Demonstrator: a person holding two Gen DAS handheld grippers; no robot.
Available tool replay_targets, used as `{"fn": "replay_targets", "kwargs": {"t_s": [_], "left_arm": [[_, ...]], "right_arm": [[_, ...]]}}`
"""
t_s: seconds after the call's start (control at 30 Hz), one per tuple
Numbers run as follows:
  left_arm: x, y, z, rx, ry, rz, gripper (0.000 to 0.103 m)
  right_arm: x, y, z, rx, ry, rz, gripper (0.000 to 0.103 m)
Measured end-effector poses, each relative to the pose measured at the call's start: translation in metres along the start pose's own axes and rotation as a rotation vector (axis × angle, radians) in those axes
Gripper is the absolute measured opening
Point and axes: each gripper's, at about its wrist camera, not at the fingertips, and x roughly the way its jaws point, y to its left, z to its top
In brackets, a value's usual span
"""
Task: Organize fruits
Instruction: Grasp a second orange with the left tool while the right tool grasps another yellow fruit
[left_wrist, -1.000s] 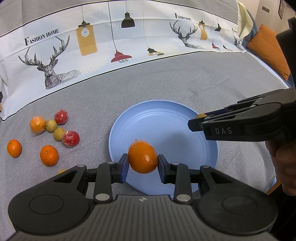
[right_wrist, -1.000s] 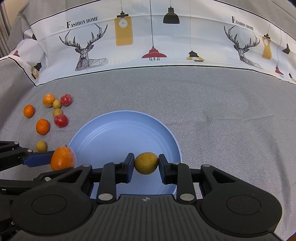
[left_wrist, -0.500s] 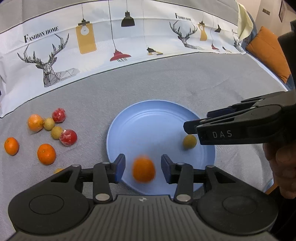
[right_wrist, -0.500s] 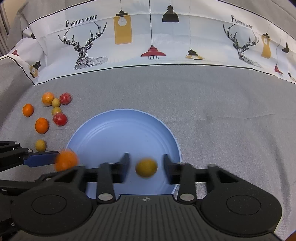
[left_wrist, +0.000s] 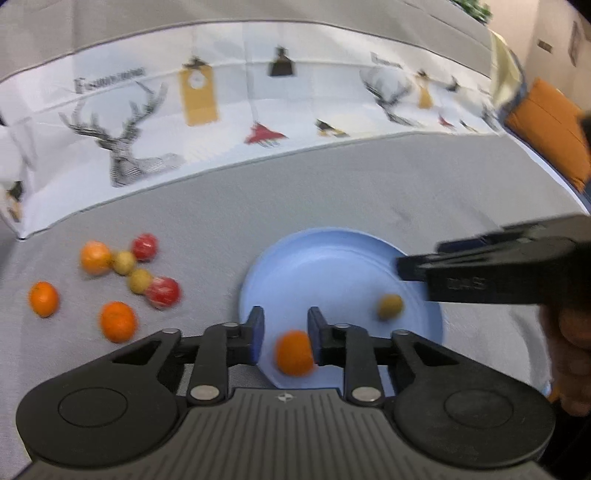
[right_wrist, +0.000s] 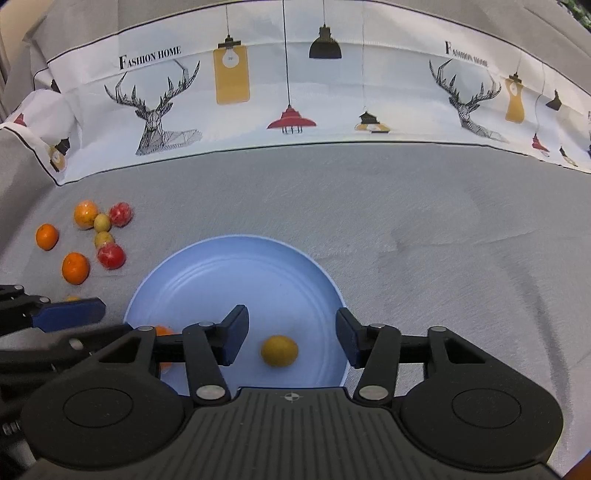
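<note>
Two gripper states were recorded, taken left to right. On the gray tablecloth (right_wrist: 406, 206), the loose fruit cluster lay at far left, well apart from the blue plate (right_wrist: 236, 266): three oranges (right_wrist: 75, 268), two yellow-green fruits (right_wrist: 102, 222) touching each other, and two red fruits (right_wrist: 110, 256).

Left gripper (left_wrist: 284, 330): fingers (left_wrist: 255, 334) stood moderately apart with nothing clamped. The released orange (left_wrist: 294, 352) lay on the plate's near edge, below the gap and close to the right-hand finger; blur prevented telling whether it touched that finger. The left wrist view was motion-blurred throughout.

Right gripper (right_wrist: 291, 338): fingers (right_wrist: 233, 334) stood wide apart, holding nothing. The small yellow-green fruit (right_wrist: 279, 350) rested on the plate floor between them, clear of both pads. In the right wrist view, the orange was mostly hidden behind the left gripper's body at the plate's left edge.

In the left wrist view, the right gripper entered from the right edge, its tip above the plate's right rim, with the yellow-green fruit just below it. A printed cloth (right_wrist: 295, 92) with deer and lamp motifs ran along the far side.
</note>
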Motion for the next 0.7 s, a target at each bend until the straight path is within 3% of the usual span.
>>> {"fn": "replay_targets", "kwargs": {"t_s": [0.07,0.17,0.33,0.43,0.5,0.6,0.7], "left_arm": [[-0.004,0.021,0.007,-0.080,-0.017,0.026,0.024],[-0.010,0.063,0.015,-0.254,-0.031,0.050,0.024],[-0.010,0.134,0.016,-0.526,0.011,0.087,0.024],[-0.006,0.162,0.014,-0.620,0.044,0.110,0.026],[-0.002,0.176,0.010,-0.666,0.065,0.117,0.034],[0.009,0.188,0.006,-0.714,0.119,0.070,0.045],[0.021,0.187,0.007,-0.698,0.163,0.029,0.050]], "right_arm": [[-0.006,0.000,0.003,0.017,-0.030,0.012,0.036],[-0.014,0.002,0.007,0.041,-0.079,0.054,0.029],[-0.018,0.019,0.007,0.011,-0.132,0.150,0.029],[-0.013,0.034,0.007,-0.003,-0.133,0.199,0.029],[-0.009,0.047,0.006,-0.027,-0.134,0.237,0.029],[-0.002,0.070,0.004,-0.079,-0.121,0.306,0.029],[0.006,0.098,0.003,-0.167,-0.097,0.364,0.029]]}}
